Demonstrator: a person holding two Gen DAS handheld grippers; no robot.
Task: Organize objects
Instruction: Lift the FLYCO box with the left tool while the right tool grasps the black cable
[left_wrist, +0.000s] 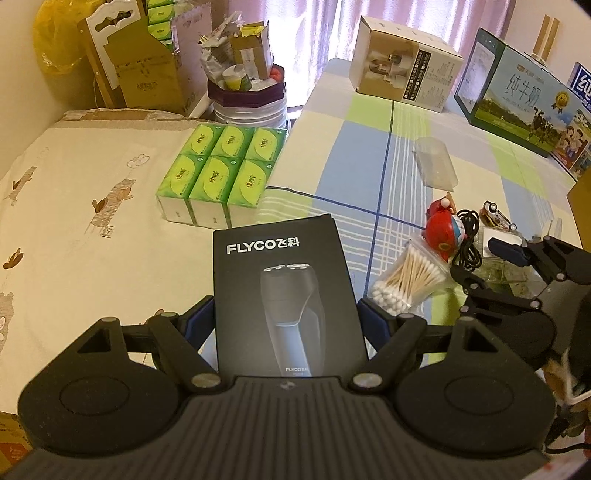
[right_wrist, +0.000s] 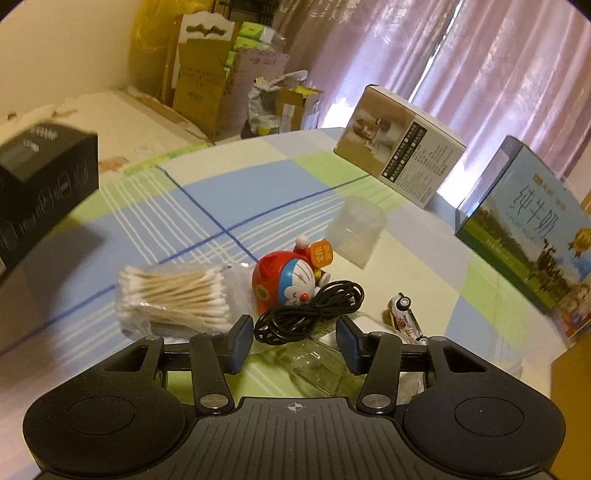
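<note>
My left gripper (left_wrist: 286, 317) is shut on a black FLYCO shaver box (left_wrist: 284, 288), gripped by its long sides. In the right wrist view the same box (right_wrist: 44, 184) hangs at the far left and casts a shadow on the checked cloth. My right gripper (right_wrist: 293, 332) stands open with nothing between its fingers, low over a clear tray (right_wrist: 321, 369). Just ahead of it lie a coiled black cable (right_wrist: 310, 314), a red and blue Doraemon toy (right_wrist: 291, 280), a bag of cotton swabs (right_wrist: 173, 295) and a toy car (right_wrist: 404, 319).
A clear plastic box (right_wrist: 356, 230) lies beyond the toy. A beige carton (right_wrist: 402, 158) and a milk carton (right_wrist: 535, 229) stand at the back right. Green tissue packs (left_wrist: 221, 173) sit on the cream bedding to the left, with cardboard boxes (left_wrist: 147, 62) behind.
</note>
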